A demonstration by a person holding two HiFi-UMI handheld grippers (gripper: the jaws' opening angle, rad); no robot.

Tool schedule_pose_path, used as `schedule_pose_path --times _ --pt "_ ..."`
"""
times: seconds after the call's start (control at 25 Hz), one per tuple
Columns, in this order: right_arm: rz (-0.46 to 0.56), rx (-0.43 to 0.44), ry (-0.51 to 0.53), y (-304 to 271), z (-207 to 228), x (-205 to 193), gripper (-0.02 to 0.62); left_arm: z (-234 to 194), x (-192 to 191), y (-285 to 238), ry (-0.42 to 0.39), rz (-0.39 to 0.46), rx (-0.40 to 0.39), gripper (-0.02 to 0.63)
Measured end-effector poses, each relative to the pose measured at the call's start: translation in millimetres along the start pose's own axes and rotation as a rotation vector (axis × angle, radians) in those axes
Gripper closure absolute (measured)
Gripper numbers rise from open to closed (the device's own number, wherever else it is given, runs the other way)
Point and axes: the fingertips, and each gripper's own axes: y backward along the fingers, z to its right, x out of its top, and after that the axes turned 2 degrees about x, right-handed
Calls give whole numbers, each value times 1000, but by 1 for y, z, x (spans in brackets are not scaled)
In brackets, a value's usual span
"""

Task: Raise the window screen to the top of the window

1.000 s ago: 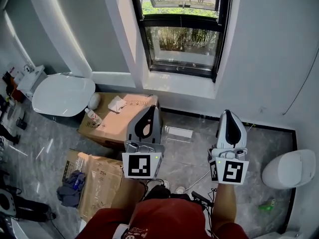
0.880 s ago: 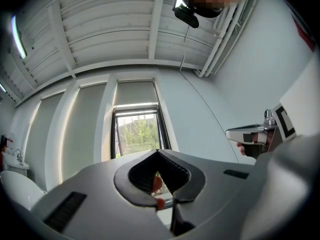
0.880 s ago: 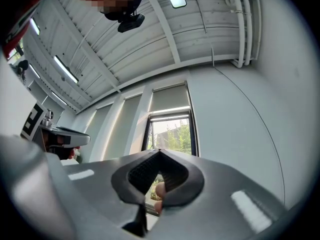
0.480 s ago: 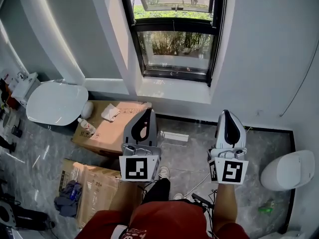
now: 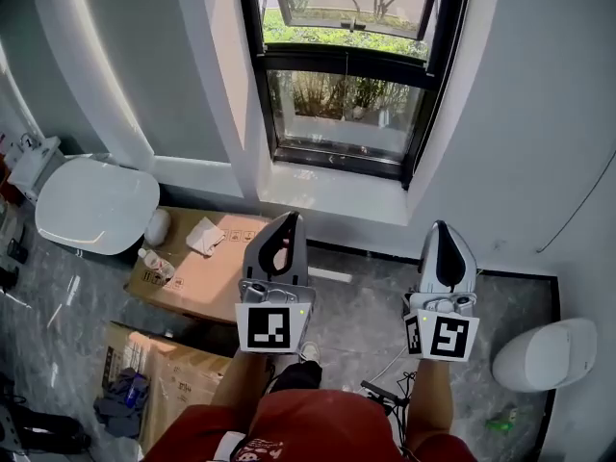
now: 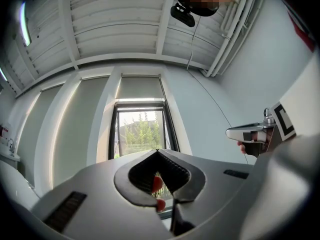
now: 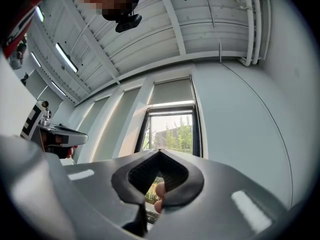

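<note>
**Risks**
- Left gripper (image 5: 288, 221): the jaws are pressed together with nothing between them, well short of the window (image 5: 345, 94). Closed tips cannot take a pull bar. Unless they are spread before contact, they would likely skid off or knock the glass.
- Window screen: it cannot be made out from the head view. In the left gripper view a pale panel (image 6: 139, 87) sits at the top of the window opening. It may be the screen, but this is unconfirmed. Misjudging it could send the reach to the wrong edge.
- Right gripper (image 5: 441, 231): the jaws are likewise closed and empty, level with the left. A one-sided pull could rack the screen in its tracks.
- Loose cable (image 5: 377, 390) by the feet: a trip hazard when stepping in.

**Room**
- White toilet lid (image 5: 96, 205).
- Cardboard box (image 5: 207, 277) carrying a bottle (image 5: 154, 263) and a cloth (image 5: 202, 237).
- White sill (image 5: 332, 189).
- Grey stone-tile floor (image 5: 356, 301).
- White fixture (image 5: 544, 354) at far right.
</note>
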Motion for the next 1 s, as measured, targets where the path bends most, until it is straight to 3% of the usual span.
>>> schedule_pose_path --times 0.52,1.0 --pt "-14 -24 31 -100 -32 -27 586 -77 -29 -78 50 5 -15 601" --pt "-18 -49 42 -137 -34 -52 586 -99 -54 -118 60 2 -40 601"
